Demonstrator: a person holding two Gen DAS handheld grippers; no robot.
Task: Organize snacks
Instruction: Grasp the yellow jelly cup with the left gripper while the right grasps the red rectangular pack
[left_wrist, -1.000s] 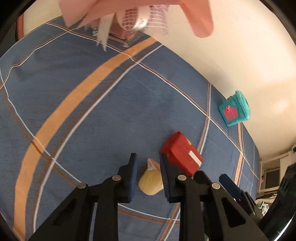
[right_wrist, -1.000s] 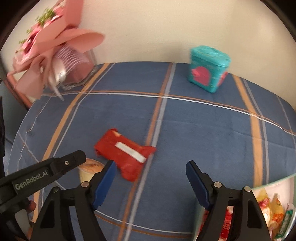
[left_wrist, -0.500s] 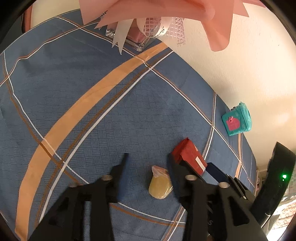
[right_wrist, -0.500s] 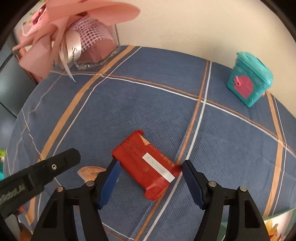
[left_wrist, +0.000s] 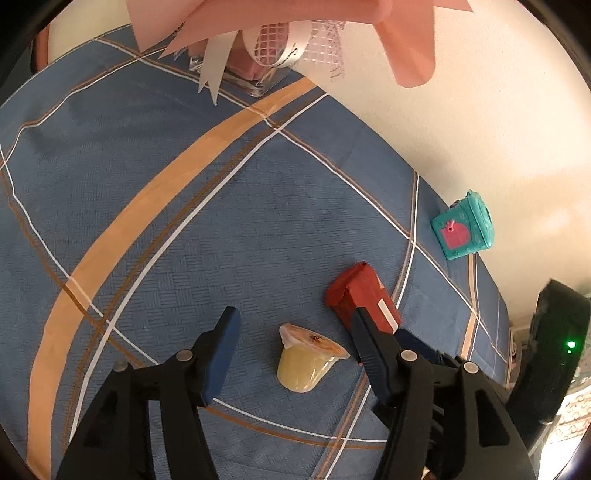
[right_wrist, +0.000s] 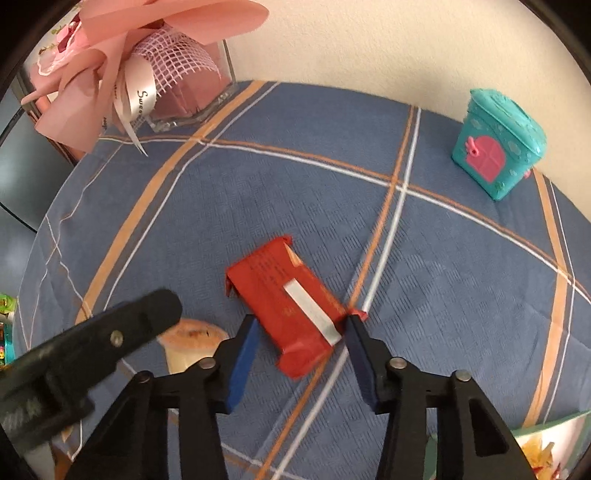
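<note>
At the lower right edge of the right wrist view a box (right_wrist: 554, 439) holds snack packets, too cut off to name; a teal tin (right_wrist: 498, 144) with a pink door stands at upper right by the wall, and a glass vase (right_wrist: 192, 99) of pink wrapped flowers at upper left carries a ribbon reading "Swee…". On the blue plaid cloth (right_wrist: 332, 206) the red bar (right_wrist: 291, 310) lies mid-frame between the right gripper (right_wrist: 301, 354) pads, whose jaws have just been closing, one pad at its end and the other just off it, not yet clamped. The left gripper (left_wrist: 291, 354) has just been opening and stands released around the jelly cup (left_wrist: 308, 360) at lower centre of its view, its arm lettering blurred.

A home: plaid tablecloth (right_wrist: 332, 206), pink bouquet (right_wrist: 122, 55), turquoise toy house (right_wrist: 498, 147).
</note>
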